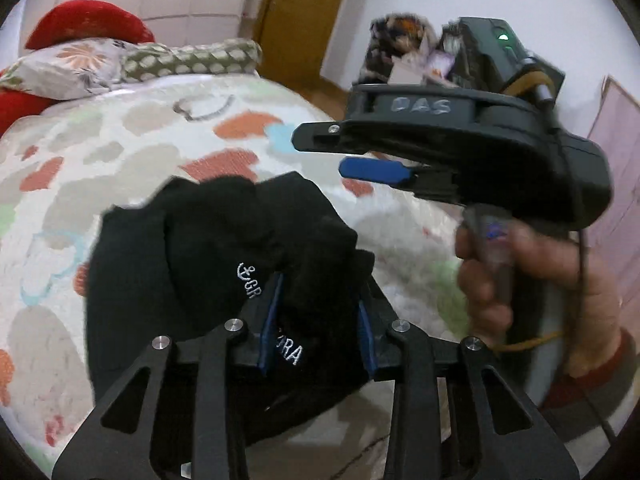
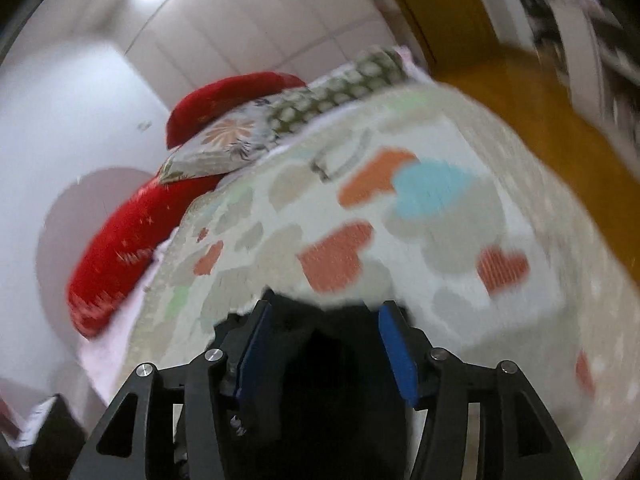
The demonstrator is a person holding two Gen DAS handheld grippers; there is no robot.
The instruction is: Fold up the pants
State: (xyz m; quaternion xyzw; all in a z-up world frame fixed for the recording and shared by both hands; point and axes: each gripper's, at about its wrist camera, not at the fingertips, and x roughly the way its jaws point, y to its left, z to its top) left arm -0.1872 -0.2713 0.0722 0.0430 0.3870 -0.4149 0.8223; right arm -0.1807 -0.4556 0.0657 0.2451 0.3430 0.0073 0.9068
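Left tongs (image 1: 320, 312) pinching a bunched fold of the black pants (image 1: 192, 264), blue pads on both sides of the fabric, white embroidered lettering showing between and just past them. Pants hang bunched off the left tongs, lifted above the bed (image 1: 120, 152), bulk of the cloth spilling to the left of the grip. Right tongs (image 2: 324, 340) spread, blue pads apart; dark cloth of the pants (image 2: 320, 380) sits low between the fingers, but the view is motion-blurred and I cannot tell whether the pads touch it. In the left wrist view the right tongs (image 1: 352, 152) show side-on, up and to the right of the pants, apart from them, fingers gapped, held by the right hand (image 1: 520, 272). Bed is covered in a white quilt with heart patches in orange, blue and grey. At its far end: red pillow (image 1: 88, 24), floral pillow (image 1: 72, 64), dotted pillow (image 1: 192, 58) stacked together. Wooden door (image 1: 304, 12) behind the bed.
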